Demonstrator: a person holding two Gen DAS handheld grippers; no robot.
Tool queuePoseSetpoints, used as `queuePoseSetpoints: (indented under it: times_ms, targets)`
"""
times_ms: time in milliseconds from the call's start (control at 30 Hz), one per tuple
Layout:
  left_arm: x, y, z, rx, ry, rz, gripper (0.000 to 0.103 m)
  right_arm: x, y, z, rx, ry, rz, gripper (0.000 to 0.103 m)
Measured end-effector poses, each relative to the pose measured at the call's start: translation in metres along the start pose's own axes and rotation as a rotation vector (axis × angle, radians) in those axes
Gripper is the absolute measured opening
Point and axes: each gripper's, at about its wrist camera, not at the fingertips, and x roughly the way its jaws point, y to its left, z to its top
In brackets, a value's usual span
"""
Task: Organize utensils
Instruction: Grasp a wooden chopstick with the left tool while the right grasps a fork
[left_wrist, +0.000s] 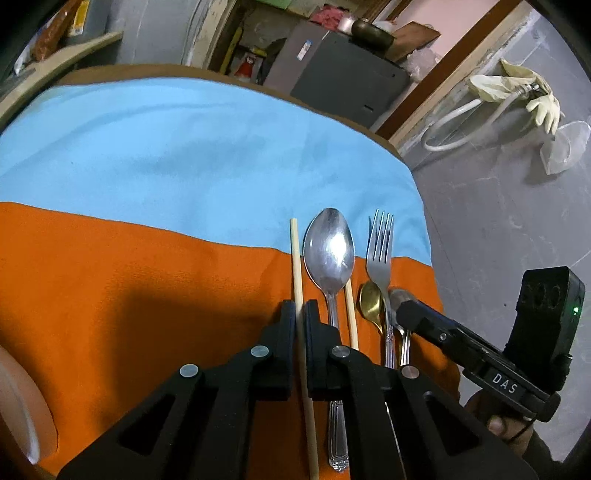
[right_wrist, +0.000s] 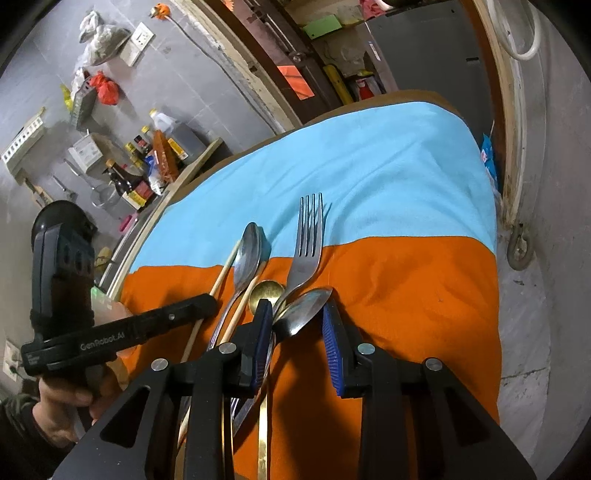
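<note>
Utensils lie side by side on an orange and blue cloth. In the left wrist view, my left gripper (left_wrist: 300, 308) is shut on a wooden chopstick (left_wrist: 296, 254). Right of it lie a large steel spoon (left_wrist: 328, 251), a second chopstick (left_wrist: 351, 317), a gold spoon (left_wrist: 371, 304), a fork (left_wrist: 379, 251) and a smaller steel spoon (left_wrist: 397, 297). In the right wrist view, my right gripper (right_wrist: 297, 310) is open around the smaller steel spoon (right_wrist: 304, 308), beside the gold spoon (right_wrist: 266, 290) and fork (right_wrist: 308, 240). The large spoon (right_wrist: 248, 254) and chopsticks (right_wrist: 225, 271) lie to the left.
The cloth-covered table (left_wrist: 184, 155) drops off at its right edge (left_wrist: 424, 221) to a grey floor. A pale plate rim (left_wrist: 22, 410) sits at the left. Shelves with bottles (right_wrist: 140, 170) stand beyond the table's left side, a grey cabinet (left_wrist: 340, 74) behind.
</note>
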Motion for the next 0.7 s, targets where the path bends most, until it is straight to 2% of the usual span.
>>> queuePoseSetpoints:
  times_ms: [133, 267, 333, 500, 700]
  targets:
    - [0.002, -0.005, 0.007, 0.027, 0.039, 0.014, 0.003, 0.002, -0.001, 0.003, 0.048, 0.021, -0.01, 0.018]
    - [0.003, -0.01, 0.009, 0.073, 0.057, 0.039, 0.004, 0.004, -0.007, 0.004, 0.165, 0.031, 0.036, 0.007]
    - [0.002, -0.011, 0.008, 0.079, 0.057, 0.042, 0.004, 0.003, -0.005, 0.003, 0.189, 0.022, 0.035, 0.006]
    - [-0.004, -0.013, -0.002, 0.072, 0.021, 0.045, 0.002, -0.003, 0.0, -0.003, 0.226, 0.001, 0.052, 0.004]
    - [-0.033, -0.015, -0.023, 0.039, -0.089, 0.003, 0.002, -0.028, 0.009, -0.013, 0.223, -0.094, 0.075, 0.002]
